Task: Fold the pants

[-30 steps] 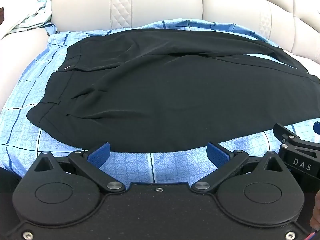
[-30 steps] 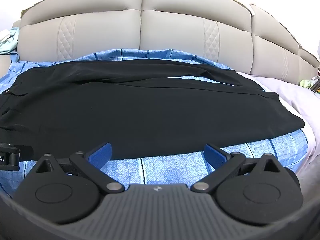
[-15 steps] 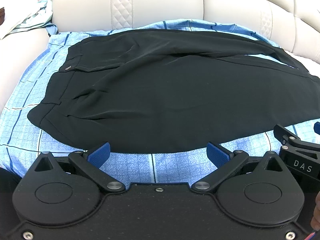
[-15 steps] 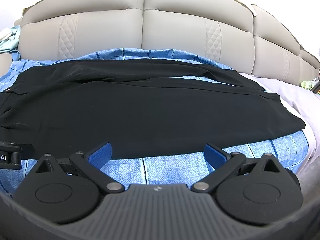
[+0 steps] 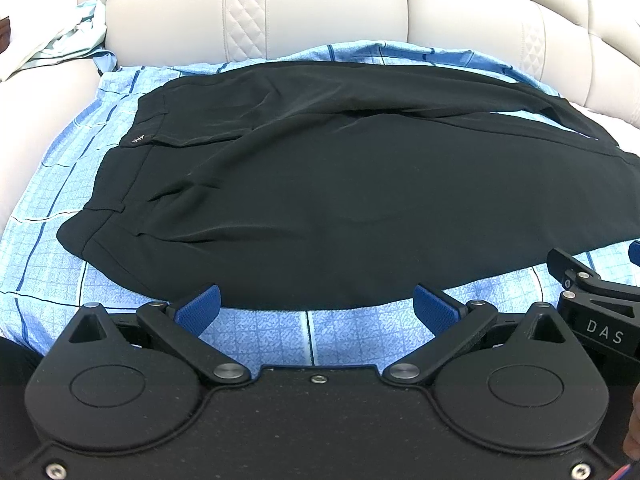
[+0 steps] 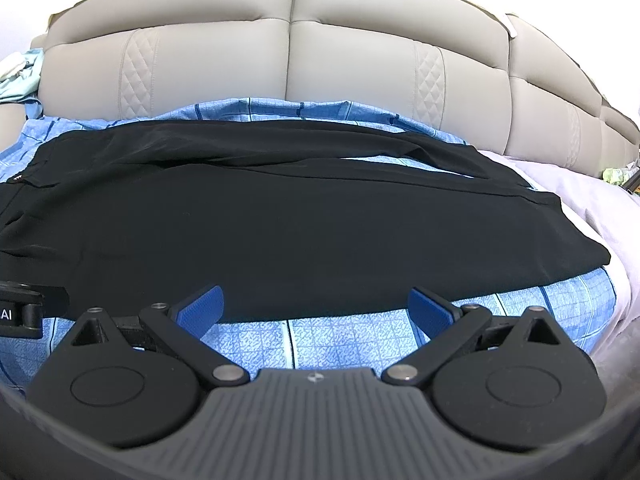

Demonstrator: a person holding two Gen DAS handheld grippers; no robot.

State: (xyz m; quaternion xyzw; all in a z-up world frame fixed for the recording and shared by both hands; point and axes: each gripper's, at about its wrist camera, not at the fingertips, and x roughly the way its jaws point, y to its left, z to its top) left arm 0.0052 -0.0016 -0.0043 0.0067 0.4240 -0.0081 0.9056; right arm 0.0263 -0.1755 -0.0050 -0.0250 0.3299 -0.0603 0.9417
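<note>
Jaws, left gripper (image 5: 316,307): spread wide, blue pads (image 5: 198,307) apart and holding nothing, poised just short of the near edge of the pants (image 5: 360,208).
Jaws, right gripper (image 6: 316,307): spread wide as well, blue pads (image 6: 430,306) empty, at the same near edge of the pants (image 6: 280,232).
Pants: black, laid flat and lengthwise across the sheet (image 5: 264,332), one leg folded over the other; a thin strip of sheet shows between the two legs toward the hem end.
Waistband (image 5: 120,184): at the left end of the pants, with a small metal clasp (image 5: 138,140) at its far corner.
Hems (image 6: 580,236): at the right end of the pants, lying near the sheet's right edge.
Sheet: blue check, spread under the pants and showing on all sides of them, including a band between the pants and both grippers.
Headboard (image 6: 292,60): beige padded panels with quilted diamond strips, standing directly behind the pants.
Pale green cloth (image 5: 68,40): bunched at the far left of the pants, beside the headboard.
Grippers together: side by side in front of the pants; the right one's black frame shows at the right edge of the left wrist view, the left one's at the left edge of the right wrist view.
</note>
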